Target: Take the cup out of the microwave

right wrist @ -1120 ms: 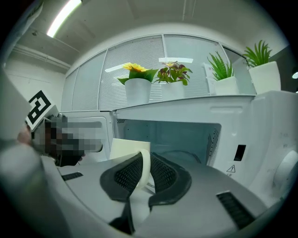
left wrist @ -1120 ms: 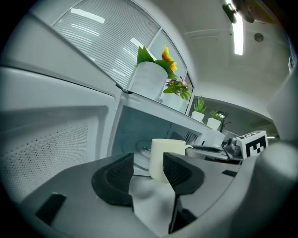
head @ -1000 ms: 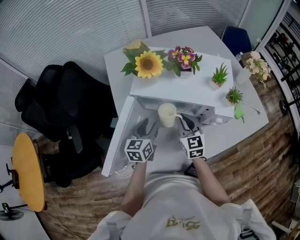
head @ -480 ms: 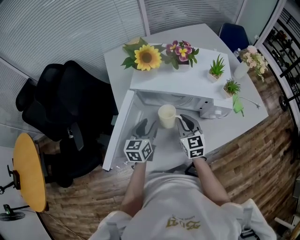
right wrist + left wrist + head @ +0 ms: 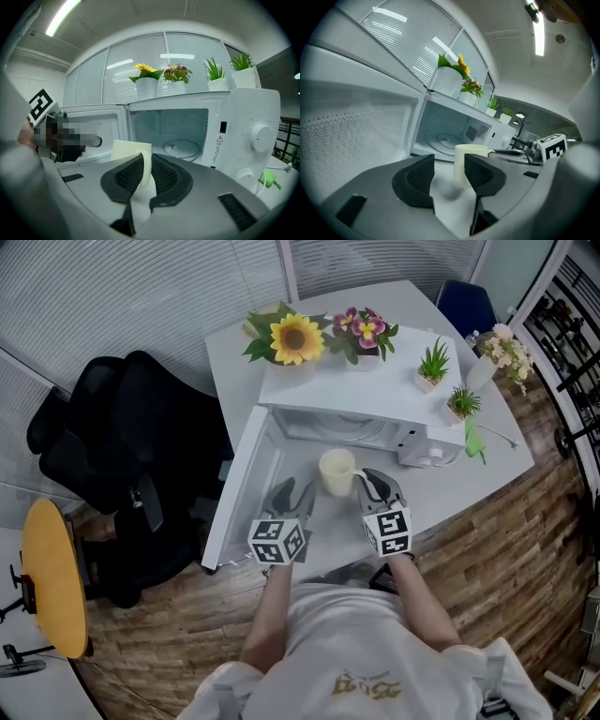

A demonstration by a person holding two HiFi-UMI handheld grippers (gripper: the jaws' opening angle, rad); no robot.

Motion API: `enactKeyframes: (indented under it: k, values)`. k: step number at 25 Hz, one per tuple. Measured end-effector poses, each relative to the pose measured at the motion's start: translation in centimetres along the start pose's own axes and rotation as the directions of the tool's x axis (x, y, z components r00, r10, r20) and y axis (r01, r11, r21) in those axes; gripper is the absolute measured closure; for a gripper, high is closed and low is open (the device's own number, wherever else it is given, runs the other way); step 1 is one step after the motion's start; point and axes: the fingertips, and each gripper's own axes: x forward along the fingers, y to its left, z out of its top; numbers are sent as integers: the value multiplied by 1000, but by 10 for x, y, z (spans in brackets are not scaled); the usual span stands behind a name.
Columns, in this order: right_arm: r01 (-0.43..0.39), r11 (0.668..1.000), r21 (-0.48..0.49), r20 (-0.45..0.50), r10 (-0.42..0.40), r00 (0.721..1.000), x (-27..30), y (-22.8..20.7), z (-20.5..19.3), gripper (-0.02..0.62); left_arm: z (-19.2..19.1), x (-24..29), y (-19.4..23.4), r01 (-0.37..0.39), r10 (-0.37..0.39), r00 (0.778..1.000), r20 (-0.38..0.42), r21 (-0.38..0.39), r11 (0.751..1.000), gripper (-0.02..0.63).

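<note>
Right gripper jaws pinch handle to keep cream ceramic cup upright outside white microwave; left gripper jaws apart & empty, on standby

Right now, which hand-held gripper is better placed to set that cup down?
The right hand-held gripper: its jaws clamp the handle of the cup. The left hand-held gripper is open, empty.

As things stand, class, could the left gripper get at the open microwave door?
Probably yes. The left gripper is open and empty, and the microwave door stands swung out close on its left, with nothing between. The cream cup is in the right gripper.
</note>
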Motion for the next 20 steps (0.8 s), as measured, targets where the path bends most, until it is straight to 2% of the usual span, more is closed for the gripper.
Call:
enactKeyframes:
  k: [9,20]
  values:
    - [1,1000,-16,-26,-1,1000,-3,2,-14,534,-23,-10,2,-12,11,1000,-22,-25,1000,398]
    - [-20,999,-25,-72,19,997,-2,9,-33,534,-33,-8,3,-19,17,999,-47,-29,999,402]
